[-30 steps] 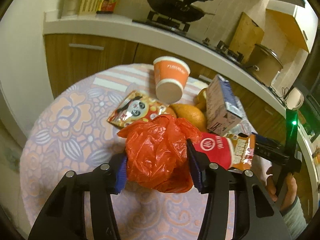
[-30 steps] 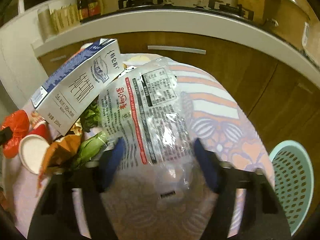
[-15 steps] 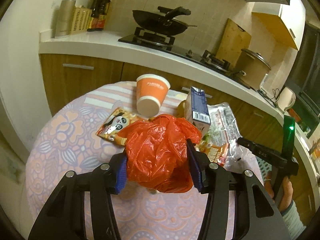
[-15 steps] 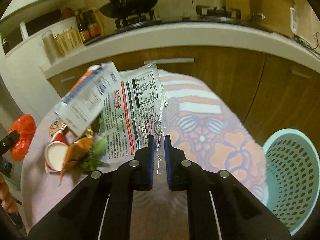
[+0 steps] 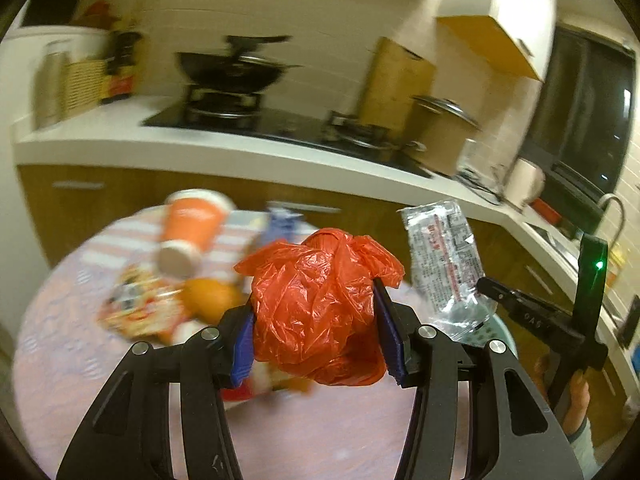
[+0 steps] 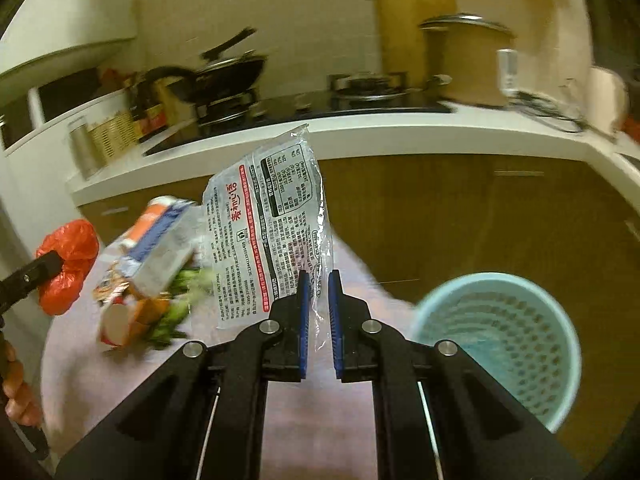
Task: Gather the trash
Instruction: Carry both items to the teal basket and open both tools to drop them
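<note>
1. Trash is up off the table on both sides — the crumpled orange plastic bag [image 5: 320, 304] sits squeezed between the blue pads of the left gripper [image 5: 318, 334], raised above the floral tablecloth [image 5: 80, 380].
2. Over in the right gripper [image 6: 318, 312], the jaws are pinched tight on the lower edge of a clear printed wrapper [image 6: 268, 232], which stands up above the fingers, clear of the table.
3. From the left wrist view that same wrapper [image 5: 444, 264] shows to the right of the orange bag, pinched at its lower end by the black tip of the right gripper [image 5: 486, 286].
4. Just right of the closed jaws and lower down stands a pale blue perforated bin [image 6: 500, 340], beside the table's edge.
5. On the table lies a blurred pile — an orange paper cup [image 5: 188, 232] on its side, a blue and white carton [image 6: 160, 248], an orange fruit [image 5: 212, 298], a panda snack packet [image 5: 136, 308] and some green leaves [image 6: 176, 316].
6. Behind runs a white countertop [image 6: 400, 132] over wooden cabinets, with a black wok [image 5: 236, 70] on the stove, a lidded pot [image 6: 464, 60] and a cutting board [image 6: 412, 20] leaning on the tiled wall.
</note>
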The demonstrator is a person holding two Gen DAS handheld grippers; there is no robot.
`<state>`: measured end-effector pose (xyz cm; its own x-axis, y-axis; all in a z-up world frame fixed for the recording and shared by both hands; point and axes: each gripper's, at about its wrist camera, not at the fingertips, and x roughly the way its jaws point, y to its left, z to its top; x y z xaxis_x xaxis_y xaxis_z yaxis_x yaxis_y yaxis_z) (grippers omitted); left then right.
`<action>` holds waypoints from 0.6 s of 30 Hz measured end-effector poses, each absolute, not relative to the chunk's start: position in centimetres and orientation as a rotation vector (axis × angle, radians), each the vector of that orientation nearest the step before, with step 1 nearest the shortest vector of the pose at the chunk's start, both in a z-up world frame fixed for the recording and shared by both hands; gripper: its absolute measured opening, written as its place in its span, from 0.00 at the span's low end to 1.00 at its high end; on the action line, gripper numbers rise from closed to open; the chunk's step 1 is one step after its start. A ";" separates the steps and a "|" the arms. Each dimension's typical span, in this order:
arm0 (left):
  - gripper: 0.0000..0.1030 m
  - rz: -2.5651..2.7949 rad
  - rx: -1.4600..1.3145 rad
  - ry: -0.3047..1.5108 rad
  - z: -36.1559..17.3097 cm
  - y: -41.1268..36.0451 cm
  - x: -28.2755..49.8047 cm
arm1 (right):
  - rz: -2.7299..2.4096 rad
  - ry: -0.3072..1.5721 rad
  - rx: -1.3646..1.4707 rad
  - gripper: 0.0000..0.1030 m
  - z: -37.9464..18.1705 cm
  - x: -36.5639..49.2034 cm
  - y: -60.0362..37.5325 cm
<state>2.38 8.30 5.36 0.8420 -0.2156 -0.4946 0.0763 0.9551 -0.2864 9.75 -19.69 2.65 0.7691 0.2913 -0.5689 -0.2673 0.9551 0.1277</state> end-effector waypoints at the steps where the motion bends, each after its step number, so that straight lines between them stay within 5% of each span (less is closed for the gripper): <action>1: 0.48 -0.175 -0.260 0.554 5.3 7.2 3.0 | 0.284 0.621 0.045 0.07 2.6 9.7 -20.6; 18: 0.48 -0.435 -0.105 0.775 -1.6 -13.9 13.9 | -0.124 0.793 0.087 0.07 -5.7 11.0 -36.0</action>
